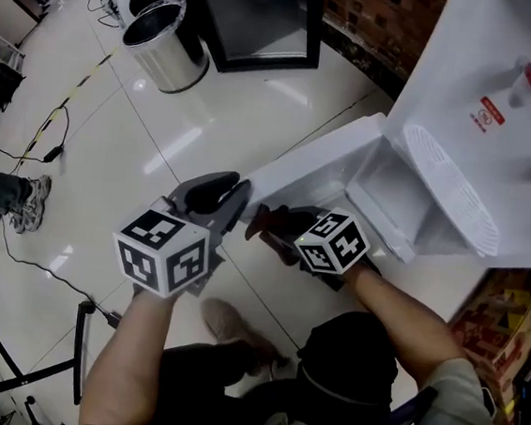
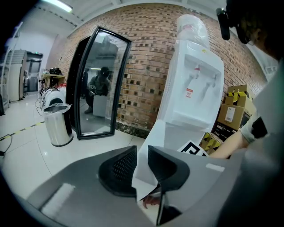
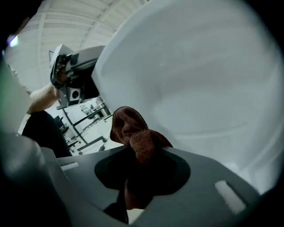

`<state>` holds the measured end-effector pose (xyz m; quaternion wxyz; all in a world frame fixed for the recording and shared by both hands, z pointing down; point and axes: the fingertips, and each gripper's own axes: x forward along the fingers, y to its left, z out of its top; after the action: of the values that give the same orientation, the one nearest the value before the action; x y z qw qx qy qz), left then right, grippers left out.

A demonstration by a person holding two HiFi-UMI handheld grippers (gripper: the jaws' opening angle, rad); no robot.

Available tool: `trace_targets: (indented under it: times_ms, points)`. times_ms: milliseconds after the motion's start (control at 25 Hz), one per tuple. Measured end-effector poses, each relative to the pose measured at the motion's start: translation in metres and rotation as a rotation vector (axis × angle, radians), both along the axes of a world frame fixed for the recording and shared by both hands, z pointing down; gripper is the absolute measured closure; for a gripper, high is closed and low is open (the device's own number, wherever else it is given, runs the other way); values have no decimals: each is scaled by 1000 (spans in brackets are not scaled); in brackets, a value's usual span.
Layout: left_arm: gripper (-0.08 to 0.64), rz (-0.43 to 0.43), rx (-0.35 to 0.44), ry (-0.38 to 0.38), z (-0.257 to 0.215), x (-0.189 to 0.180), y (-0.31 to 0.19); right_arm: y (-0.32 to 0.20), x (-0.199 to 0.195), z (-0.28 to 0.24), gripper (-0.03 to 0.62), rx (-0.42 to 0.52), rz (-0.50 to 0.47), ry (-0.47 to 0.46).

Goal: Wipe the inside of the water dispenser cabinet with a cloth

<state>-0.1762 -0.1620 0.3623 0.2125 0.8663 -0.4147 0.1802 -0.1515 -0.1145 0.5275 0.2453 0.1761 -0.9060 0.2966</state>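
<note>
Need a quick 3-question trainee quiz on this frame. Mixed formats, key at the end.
1. Multiple choice: what is the left gripper clamped on?
A) the steel bin
B) the edge of the cabinet door
C) the mirror frame
2. True or false: the water dispenser has its cabinet door shut.
3. Short answer: what is pinched between the jaws of the right gripper?

Key
1. B
2. False: the door stands swung open, and the white inside of the cabinet shows.
3. A brown cloth.
</note>
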Motion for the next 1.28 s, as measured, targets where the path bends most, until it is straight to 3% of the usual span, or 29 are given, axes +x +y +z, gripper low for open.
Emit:
trace_targets:
  times_ms: [160, 400, 640, 800, 960, 1080, 1160, 1280]
  points:
    - [485, -4, -3, 7, -1, -1, -2, -39, 36, 10, 474, -1, 238, 0]
    - [485, -22, 6, -5, 0, -2, -4, -81, 84, 20, 474, 80, 488, 89]
    - [485, -30, 7, -13, 0, -3, -7, -110, 170, 8, 476, 112, 866, 103]
    - [485, -33, 6, -17, 0, -3, -7, -108, 207, 1, 476, 136, 996, 129]
    - [486, -38, 8, -18, 0, -2, -7, -116, 215, 8, 476, 127, 1007, 158]
    - [486, -35, 9, -17, 0, -2, -7, -109, 201, 9, 476, 113, 939, 141]
    - [486, -31, 10, -16, 0, -2, -7, -96, 172, 7, 476, 97, 811, 102]
    - [486, -33, 10, -15, -1, -3, -9, -61, 102, -2, 476, 71, 492, -15]
